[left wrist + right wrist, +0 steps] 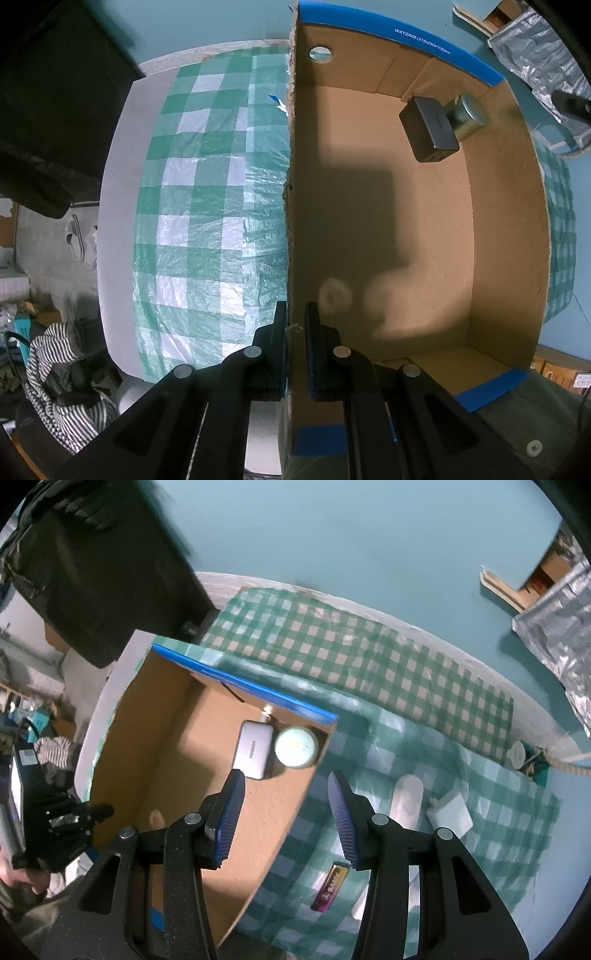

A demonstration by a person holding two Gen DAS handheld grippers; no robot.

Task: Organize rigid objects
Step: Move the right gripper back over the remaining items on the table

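An open cardboard box (509,206) with blue-taped rims stands on a green checked tablecloth (192,206). My left gripper (296,314) points straight down and is shut on the box's left wall. Inside the box, in the far corner, a grey rectangular charger block (430,127) (253,755) lies beside a round tin (467,114) (296,747). My right gripper (285,775) hangs open and empty above the box's right wall (295,812). On the cloth to its right lie a gold and magenta battery (330,886), a white oblong case (406,799) and a white plug adapter (450,812).
A crinkled silver bag (554,642) sits at the far right on the teal surface. A small round white cap (516,755) and a rope end lie at the cloth's right edge. A black bag (92,565) looms at the upper left. Striped fabric (55,369) lies below the table's edge.
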